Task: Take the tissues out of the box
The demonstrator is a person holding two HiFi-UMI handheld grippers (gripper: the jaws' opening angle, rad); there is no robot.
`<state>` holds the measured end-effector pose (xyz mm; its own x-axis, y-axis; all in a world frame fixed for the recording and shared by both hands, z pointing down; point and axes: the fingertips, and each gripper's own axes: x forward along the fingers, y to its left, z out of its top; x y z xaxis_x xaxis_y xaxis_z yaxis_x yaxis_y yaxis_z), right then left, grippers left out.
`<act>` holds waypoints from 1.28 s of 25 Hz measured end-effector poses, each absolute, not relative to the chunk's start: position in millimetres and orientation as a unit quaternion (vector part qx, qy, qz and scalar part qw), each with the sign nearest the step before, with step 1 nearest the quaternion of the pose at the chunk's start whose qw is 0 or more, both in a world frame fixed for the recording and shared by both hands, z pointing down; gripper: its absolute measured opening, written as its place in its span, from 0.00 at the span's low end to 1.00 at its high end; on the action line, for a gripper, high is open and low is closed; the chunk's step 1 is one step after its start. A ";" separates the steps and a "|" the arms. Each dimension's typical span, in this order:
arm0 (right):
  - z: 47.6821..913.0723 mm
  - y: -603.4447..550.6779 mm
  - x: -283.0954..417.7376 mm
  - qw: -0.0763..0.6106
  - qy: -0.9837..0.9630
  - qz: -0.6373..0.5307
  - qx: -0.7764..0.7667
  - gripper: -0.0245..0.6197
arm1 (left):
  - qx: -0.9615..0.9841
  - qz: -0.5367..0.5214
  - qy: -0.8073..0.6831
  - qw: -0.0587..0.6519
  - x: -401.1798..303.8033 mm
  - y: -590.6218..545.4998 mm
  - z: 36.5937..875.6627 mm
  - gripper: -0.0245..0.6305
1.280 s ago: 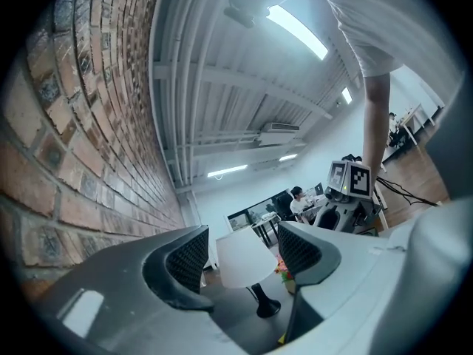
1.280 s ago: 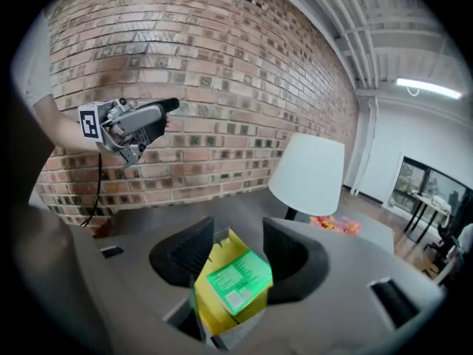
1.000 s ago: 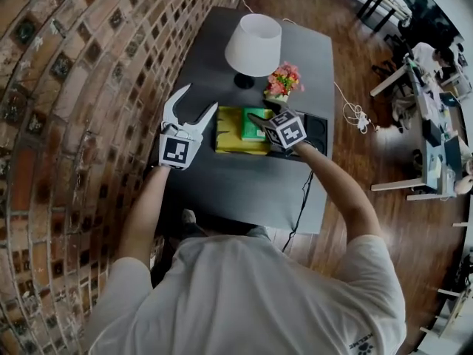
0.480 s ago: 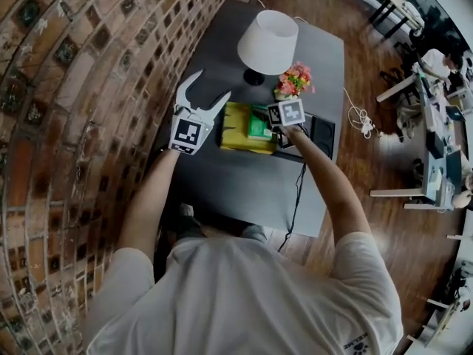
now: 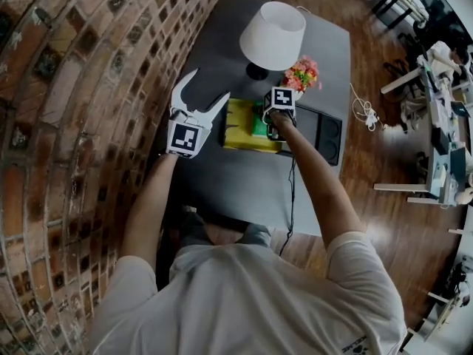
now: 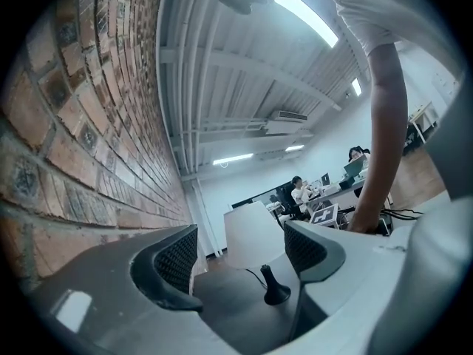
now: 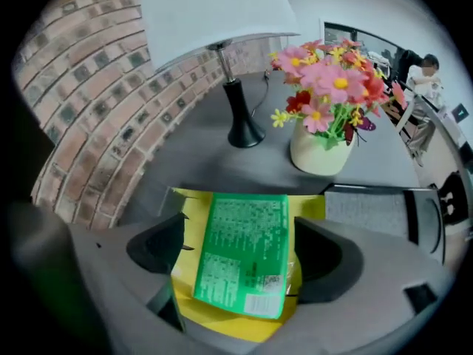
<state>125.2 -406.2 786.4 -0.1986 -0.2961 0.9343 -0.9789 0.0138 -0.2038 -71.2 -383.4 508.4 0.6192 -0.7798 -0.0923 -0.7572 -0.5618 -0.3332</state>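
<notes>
A yellow tissue box (image 5: 240, 133) lies on the dark table (image 5: 236, 191), with a green tissue pack (image 5: 258, 124) on top of it. In the right gripper view the green pack (image 7: 244, 254) lies flat on the yellow box (image 7: 222, 325), between the jaws of my right gripper (image 7: 240, 248). Those jaws are opening, and their pads stand just clear of the pack's sides. My left gripper (image 5: 204, 93) hovers left of the box, tilted up toward the lamp. Its jaws are opening too, and in the left gripper view my left gripper (image 6: 240, 254) has nothing between them.
A white lamp (image 5: 272, 35) and a pot of pink flowers (image 5: 301, 75) stand behind the box. A black flat device (image 5: 325, 135) lies to the right of the box, and a cable (image 5: 292, 198) runs off the table's front edge. A brick wall (image 5: 81, 109) borders the left side.
My right gripper has moved from the box's right side over the green pack and now points down at it. Both grippers' jaws stand wider. The left gripper stays left of the box.
</notes>
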 end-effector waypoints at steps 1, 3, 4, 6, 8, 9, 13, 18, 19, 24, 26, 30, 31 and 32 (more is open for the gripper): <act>789.1 -406.7 124.1 0.367 -0.609 0.470 0.523 0.79 | -0.883 -0.034 0.437 0.171 -72.0 -384.8 510.4 0.58; 796.6 -406.0 124.0 0.378 -0.597 0.469 0.531 0.79 | -0.882 -0.036 0.440 0.167 -73.3 -387.1 514.9 0.58; 801.4 -404.2 123.7 0.383 -0.590 0.470 0.533 0.79 | -0.882 -0.038 0.440 0.165 -73.8 -387.5 517.7 0.58; 810.8 -400.3 123.1 0.398 -0.583 0.464 0.536 0.79 | -0.882 -0.043 0.440 0.162 -74.8 -386.9 523.9 0.58; 817.6 -398.5 124.5 0.423 -0.580 0.445 0.535 0.78 | -0.882 -0.047 0.440 0.159 -75.9 -386.5 528.5 0.58; 819.3 -398.6 124.7 0.432 -0.581 0.437 0.533 0.78 | -0.882 -0.048 0.441 0.158 -76.5 -386.4 529.8 0.58; 818.8 -396.8 128.5 0.434 -0.588 0.424 0.535 0.70 | -0.884 -0.050 0.440 0.153 -76.6 -382.1 532.9 0.58; 806.9 -394.6 125.6 0.424 -0.615 0.407 0.526 0.68 | -0.889 -0.048 0.429 0.151 -75.3 -377.9 531.3 0.58; 802.3 -393.7 123.8 0.419 -0.624 0.401 0.524 0.68 | -0.890 -0.041 0.430 0.145 -74.1 -377.2 527.9 0.58; 770.0 -394.3 123.6 0.367 -0.658 0.382 0.535 0.68 | -0.890 -0.029 0.438 0.123 -68.6 -375.6 513.5 0.56; 749.4 -395.6 128.0 0.332 -0.665 0.384 0.548 0.68 | -0.891 -0.031 0.438 0.116 -66.3 -374.1 509.2 0.56; 688.0 -405.5 134.9 0.215 -0.710 0.361 0.565 0.68 | -0.892 -0.036 0.440 0.095 -61.6 -370.2 502.8 0.56; 669.0 -405.0 135.9 0.189 -0.724 0.345 0.567 0.68 | -0.892 -0.036 0.440 0.093 -60.4 -368.4 500.8 0.56; 651.2 -402.5 137.6 0.169 -0.735 0.328 0.568 0.68 | -0.893 -0.035 0.440 0.091 -58.9 -366.5 498.0 0.56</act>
